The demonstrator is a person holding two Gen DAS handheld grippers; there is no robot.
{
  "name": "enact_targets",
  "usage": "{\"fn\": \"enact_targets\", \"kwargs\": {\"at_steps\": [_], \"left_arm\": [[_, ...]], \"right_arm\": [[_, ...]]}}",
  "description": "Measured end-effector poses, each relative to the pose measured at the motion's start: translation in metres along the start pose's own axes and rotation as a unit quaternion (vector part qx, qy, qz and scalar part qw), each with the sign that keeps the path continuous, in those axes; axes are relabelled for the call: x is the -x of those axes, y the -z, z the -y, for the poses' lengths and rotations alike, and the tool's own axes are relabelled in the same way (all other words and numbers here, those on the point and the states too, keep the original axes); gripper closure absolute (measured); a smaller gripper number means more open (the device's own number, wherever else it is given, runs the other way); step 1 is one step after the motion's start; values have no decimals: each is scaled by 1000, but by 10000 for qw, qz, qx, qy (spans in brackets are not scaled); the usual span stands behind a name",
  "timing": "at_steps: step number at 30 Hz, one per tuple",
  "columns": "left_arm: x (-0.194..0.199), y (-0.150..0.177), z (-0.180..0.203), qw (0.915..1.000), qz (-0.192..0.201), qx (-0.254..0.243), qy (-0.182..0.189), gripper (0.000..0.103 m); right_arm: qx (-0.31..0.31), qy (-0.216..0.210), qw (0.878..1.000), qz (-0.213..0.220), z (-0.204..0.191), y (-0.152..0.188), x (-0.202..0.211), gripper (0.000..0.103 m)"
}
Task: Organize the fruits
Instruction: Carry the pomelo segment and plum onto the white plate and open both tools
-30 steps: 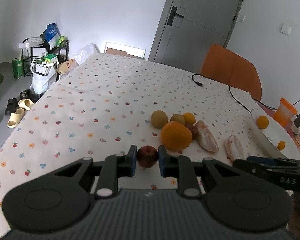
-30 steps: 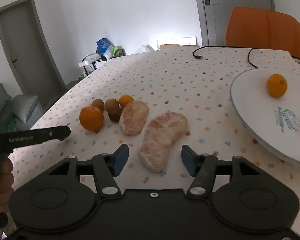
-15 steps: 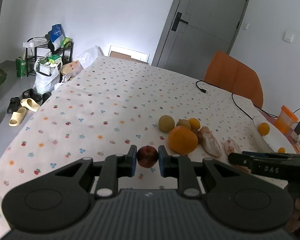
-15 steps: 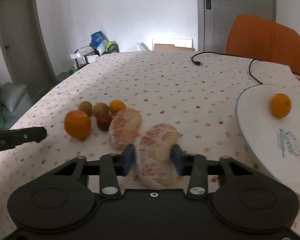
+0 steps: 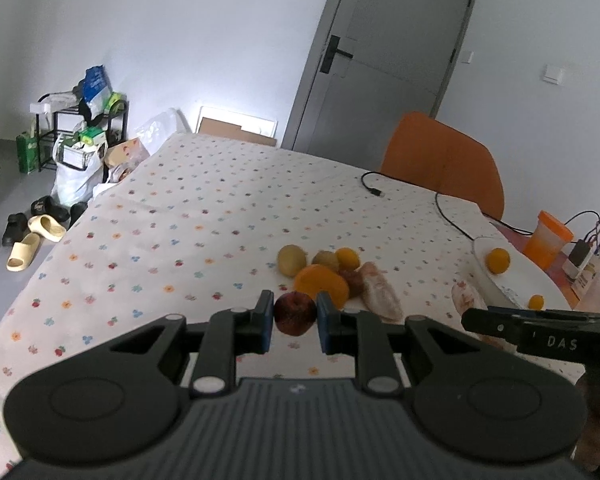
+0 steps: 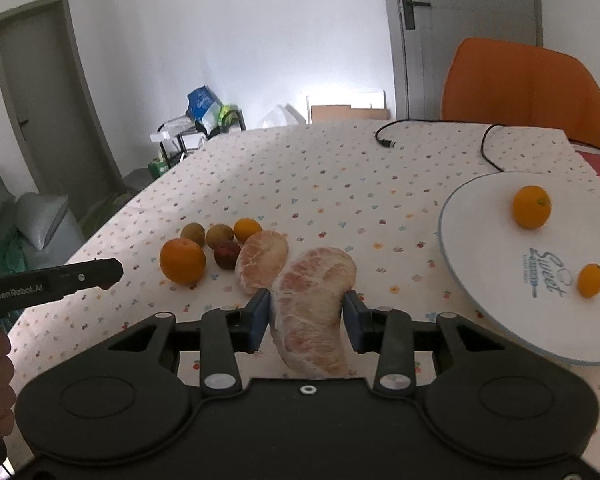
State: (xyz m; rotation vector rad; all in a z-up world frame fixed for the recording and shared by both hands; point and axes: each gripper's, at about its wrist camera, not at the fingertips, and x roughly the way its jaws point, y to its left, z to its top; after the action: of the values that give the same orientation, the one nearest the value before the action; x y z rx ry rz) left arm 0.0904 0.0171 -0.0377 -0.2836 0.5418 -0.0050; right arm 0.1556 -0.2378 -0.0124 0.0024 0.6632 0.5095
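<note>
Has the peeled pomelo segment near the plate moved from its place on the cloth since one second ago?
Yes. The pomelo segment then lay flat beside the other peeled piece; the right gripper has closed its jaws on it, and it now looks raised off the tablecloth.

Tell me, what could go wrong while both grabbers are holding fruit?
1. The right gripper pinches a soft peeled pomelo piece across its middle; it might squash or tear, or sag and slip.
2. The left gripper holds a small round red apple; it could roll out.
3. The white plate already carries two oranges, which may roll if bumped.
</note>
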Motion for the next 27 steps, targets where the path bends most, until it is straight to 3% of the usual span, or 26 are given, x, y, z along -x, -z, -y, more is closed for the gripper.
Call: {"fn": "enact_targets", "kwargs": {"at_steps": [27], "left_arm": [[-2,4,71,9980,6,-594,217,82]], "right_arm": [[-407,62,9970,656,51,14,51,65]]}}
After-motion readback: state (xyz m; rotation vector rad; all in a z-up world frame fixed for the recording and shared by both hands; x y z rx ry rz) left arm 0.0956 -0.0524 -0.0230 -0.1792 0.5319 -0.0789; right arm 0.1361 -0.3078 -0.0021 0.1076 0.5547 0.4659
